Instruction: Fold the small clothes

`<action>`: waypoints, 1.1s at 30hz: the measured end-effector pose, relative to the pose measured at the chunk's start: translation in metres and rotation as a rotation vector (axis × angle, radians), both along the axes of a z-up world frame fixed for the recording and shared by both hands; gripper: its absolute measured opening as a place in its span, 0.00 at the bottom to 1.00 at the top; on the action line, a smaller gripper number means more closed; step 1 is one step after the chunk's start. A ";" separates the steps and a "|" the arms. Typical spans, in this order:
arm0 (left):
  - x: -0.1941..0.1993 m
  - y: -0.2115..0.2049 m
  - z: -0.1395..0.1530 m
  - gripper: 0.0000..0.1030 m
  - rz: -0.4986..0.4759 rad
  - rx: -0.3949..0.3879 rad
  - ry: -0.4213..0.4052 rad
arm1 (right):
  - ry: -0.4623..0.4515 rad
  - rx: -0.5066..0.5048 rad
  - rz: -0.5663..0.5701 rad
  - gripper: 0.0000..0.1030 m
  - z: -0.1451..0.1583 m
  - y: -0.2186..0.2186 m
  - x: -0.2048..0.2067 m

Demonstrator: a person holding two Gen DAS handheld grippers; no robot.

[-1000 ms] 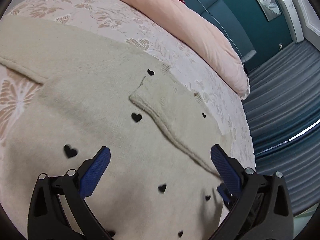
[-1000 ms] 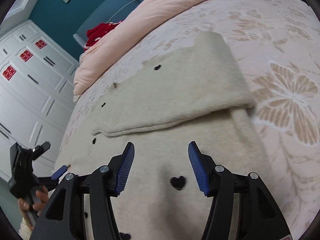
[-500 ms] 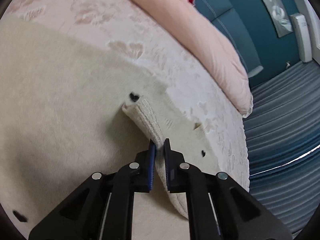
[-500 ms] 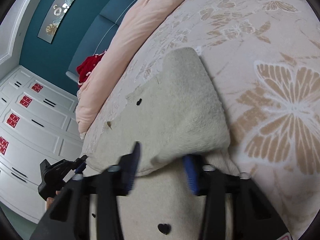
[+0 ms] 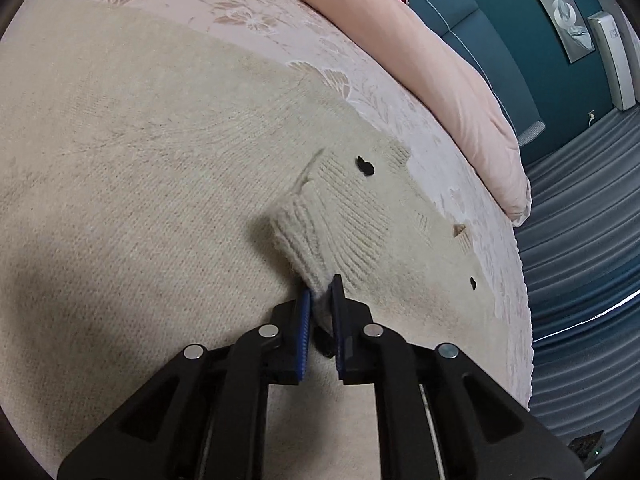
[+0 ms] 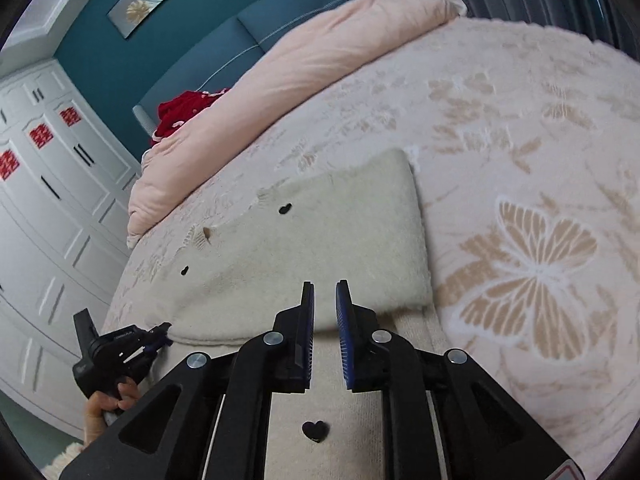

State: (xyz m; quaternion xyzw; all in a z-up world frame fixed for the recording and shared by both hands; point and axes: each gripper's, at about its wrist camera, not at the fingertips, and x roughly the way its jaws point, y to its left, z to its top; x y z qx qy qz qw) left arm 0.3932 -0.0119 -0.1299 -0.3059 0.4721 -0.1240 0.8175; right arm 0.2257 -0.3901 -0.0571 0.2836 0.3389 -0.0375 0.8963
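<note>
A cream knit sweater (image 5: 140, 168) with small black hearts lies spread on the bed. My left gripper (image 5: 320, 292) is shut on the ribbed cuff (image 5: 320, 236) of a folded-in sleeve and lifts it slightly. In the right wrist view the sweater (image 6: 312, 236) lies with a sleeve folded across it. My right gripper (image 6: 325, 300) has its jaws nearly closed over the folded sleeve's lower edge; whether cloth sits between them is unclear. The left gripper (image 6: 160, 330) shows at the sweater's left edge, held by a hand.
The bedspread (image 6: 528, 264) is pale pink with butterfly patterns. A pink duvet (image 6: 320, 60) lies along the far side, with a red cloth (image 6: 184, 108) beside it. White wardrobes (image 6: 48, 200) stand to the left. The bed edge (image 5: 524, 320) drops to grey curtains.
My left gripper closed on the sleeve cuff and has raised it. My right gripper moved forward to the folded sleeve's edge and narrowed from wide open to nearly closed.
</note>
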 end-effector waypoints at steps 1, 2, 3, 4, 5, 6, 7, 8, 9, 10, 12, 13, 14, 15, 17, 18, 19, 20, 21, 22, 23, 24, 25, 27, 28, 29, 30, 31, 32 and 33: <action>0.001 -0.001 0.001 0.10 0.001 0.004 0.002 | -0.006 -0.027 0.016 0.14 0.004 0.003 0.006; 0.001 -0.001 0.001 0.10 0.001 0.011 0.003 | -0.002 -0.044 0.030 0.14 0.006 0.005 0.014; 0.001 -0.002 0.001 0.10 0.000 0.017 0.001 | 0.012 -0.056 0.036 0.14 0.003 0.006 0.022; 0.001 -0.002 0.001 0.10 -0.001 0.022 -0.001 | 0.051 -0.070 0.040 0.13 -0.005 0.005 0.034; 0.000 -0.002 0.001 0.10 -0.001 0.026 -0.004 | 0.121 -0.097 0.028 0.12 -0.020 0.003 0.044; -0.001 -0.002 0.001 0.10 0.000 0.027 -0.007 | 0.223 -0.127 0.001 0.11 -0.041 -0.001 0.054; -0.002 -0.002 0.001 0.10 0.000 0.028 -0.008 | 0.282 -0.116 -0.004 0.03 -0.059 -0.005 0.057; -0.004 -0.001 0.002 0.11 0.002 0.024 -0.008 | 0.236 -0.088 -0.028 0.03 -0.057 -0.007 0.048; -0.007 0.003 0.005 0.14 0.001 0.006 -0.012 | 0.214 -0.071 -0.038 0.04 -0.048 -0.005 0.039; -0.012 0.010 0.010 0.18 0.002 -0.018 -0.022 | 0.199 -0.063 -0.030 0.11 -0.039 0.001 0.029; -0.026 0.034 0.020 0.36 0.023 -0.040 -0.053 | 0.160 -0.059 0.006 0.19 -0.025 0.019 0.005; -0.034 0.051 0.025 0.47 0.048 -0.040 -0.066 | 0.159 -0.070 0.045 0.22 -0.023 0.032 -0.008; -0.042 0.073 0.029 0.58 0.085 -0.039 -0.082 | 0.164 -0.093 0.077 0.26 -0.023 0.047 -0.021; -0.049 0.098 0.033 0.63 0.135 -0.027 -0.089 | 0.172 -0.114 0.103 0.28 -0.026 0.062 -0.035; -0.058 0.155 0.038 0.69 0.244 0.001 -0.073 | 0.189 -0.124 0.155 0.30 -0.033 0.089 -0.061; -0.060 0.188 0.038 0.71 0.308 0.022 -0.054 | 0.197 -0.127 0.167 0.30 -0.036 0.101 -0.073; -0.063 0.221 0.039 0.71 0.381 0.052 -0.032 | 0.204 -0.128 0.174 0.33 -0.039 0.110 -0.085; -0.065 0.251 0.041 0.71 0.458 0.086 -0.011 | 0.211 -0.120 0.172 0.38 -0.040 0.118 -0.094; -0.067 0.283 0.042 0.72 0.527 0.105 -0.005 | 0.217 -0.107 0.167 0.41 -0.041 0.123 -0.103; -0.067 0.312 0.042 0.72 0.575 0.124 0.000 | 0.220 -0.094 0.161 0.45 -0.040 0.128 -0.109; -0.065 0.339 0.041 0.72 0.632 0.160 0.025 | 0.226 -0.084 0.157 0.47 -0.039 0.131 -0.114; -0.064 0.362 0.040 0.72 0.691 0.178 0.045 | 0.236 -0.074 0.160 0.47 -0.037 0.135 -0.117; -0.063 0.384 0.035 0.72 0.732 0.165 0.056 | 0.247 -0.068 0.162 0.47 -0.036 0.139 -0.119; -0.062 0.416 0.028 0.71 0.803 0.101 0.059 | 0.267 -0.053 0.166 0.48 -0.033 0.145 -0.122; -0.060 0.422 0.028 0.70 0.822 0.083 0.053 | 0.277 -0.052 0.170 0.48 -0.032 0.148 -0.122; -0.053 0.424 0.030 0.68 0.820 0.092 0.060 | 0.285 -0.065 0.167 0.48 -0.030 0.152 -0.124; -0.045 0.423 0.031 0.46 0.786 0.107 0.065 | 0.290 -0.078 0.167 0.48 -0.028 0.156 -0.125; -0.035 0.422 0.029 0.07 0.732 0.095 0.076 | 0.293 -0.088 0.170 0.49 -0.026 0.159 -0.125; -0.028 0.420 0.027 0.08 0.703 0.086 0.117 | 0.295 -0.101 0.172 0.49 -0.023 0.162 -0.126; -0.029 0.417 0.031 0.08 0.712 0.079 0.103 | 0.293 -0.111 0.175 0.50 -0.020 0.165 -0.126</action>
